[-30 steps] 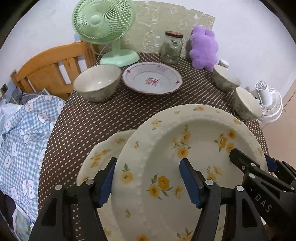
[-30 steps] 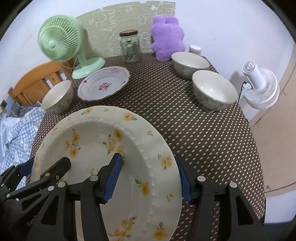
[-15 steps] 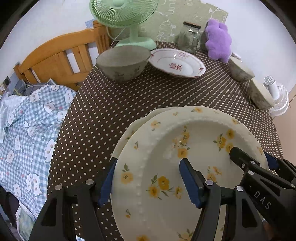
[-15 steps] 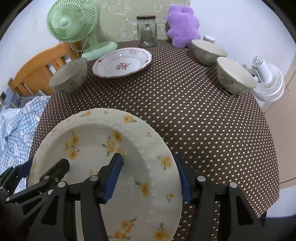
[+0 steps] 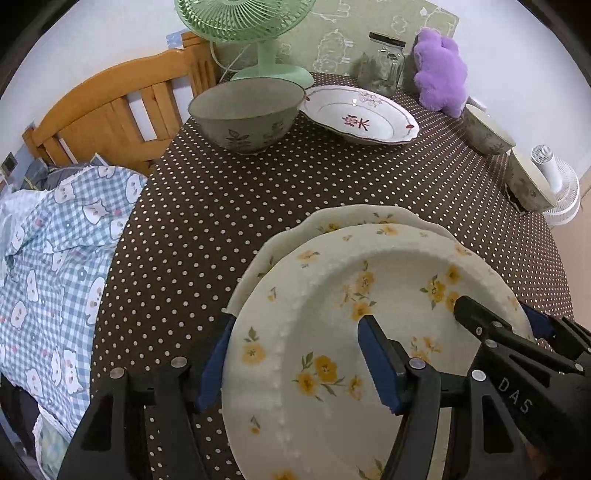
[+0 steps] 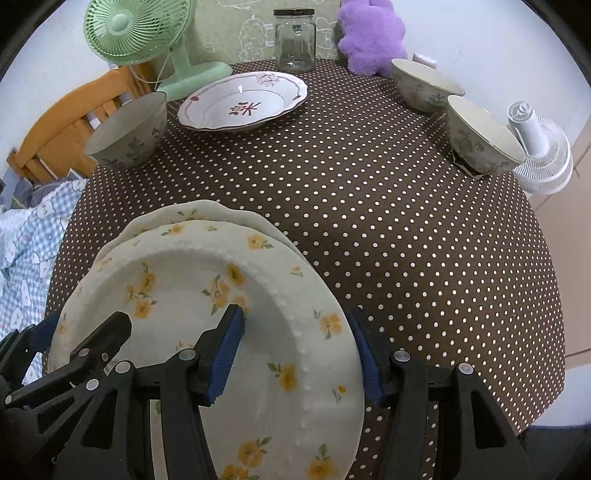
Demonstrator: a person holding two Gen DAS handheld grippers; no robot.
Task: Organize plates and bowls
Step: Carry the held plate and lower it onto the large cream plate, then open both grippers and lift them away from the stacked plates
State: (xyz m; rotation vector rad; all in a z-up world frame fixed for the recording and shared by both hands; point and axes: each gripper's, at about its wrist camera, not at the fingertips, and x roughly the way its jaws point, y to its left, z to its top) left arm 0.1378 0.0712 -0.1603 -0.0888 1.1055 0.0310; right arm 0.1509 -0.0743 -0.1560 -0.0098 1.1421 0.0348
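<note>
The left gripper point(image 5: 295, 354) is clamped across the left rim of a yellow-flowered plate point(image 5: 369, 295): one blue pad sits under the outer edge, the other presses on the inner face. The right gripper point(image 6: 299, 350) grips the opposite rim of the same plate point(image 6: 207, 280) in the same way, one pad inside the well and one outside the edge. The plate is round, so it has no long axis; its face points up and it tilts slightly, the far rim lower than the near one. It hangs directly over a second yellow-flowered plate point(image 5: 347, 218) with a wavy rim, which lies flat on the round table point(image 6: 369, 206) near its front edge, its rim peeking out at the far and left sides. Whether the two plates touch cannot be told.

Towards the back edge lies a white plate with a red flower point(image 6: 243, 101), face up. A grey-green bowl point(image 6: 127, 131) stands at the left edge, and two more bowls stand along the right edge, one point(image 6: 424, 85) behind the other point(image 6: 480, 136). At the back edge are a green fan point(image 6: 144, 33), a glass jar point(image 6: 294, 38) and a purple plush toy point(image 6: 371, 33). A white fan point(image 6: 543, 151) stands beyond the right edge, a wooden bed frame point(image 5: 107, 107) and a blue checked quilt point(image 5: 48, 258) beyond the left.
</note>
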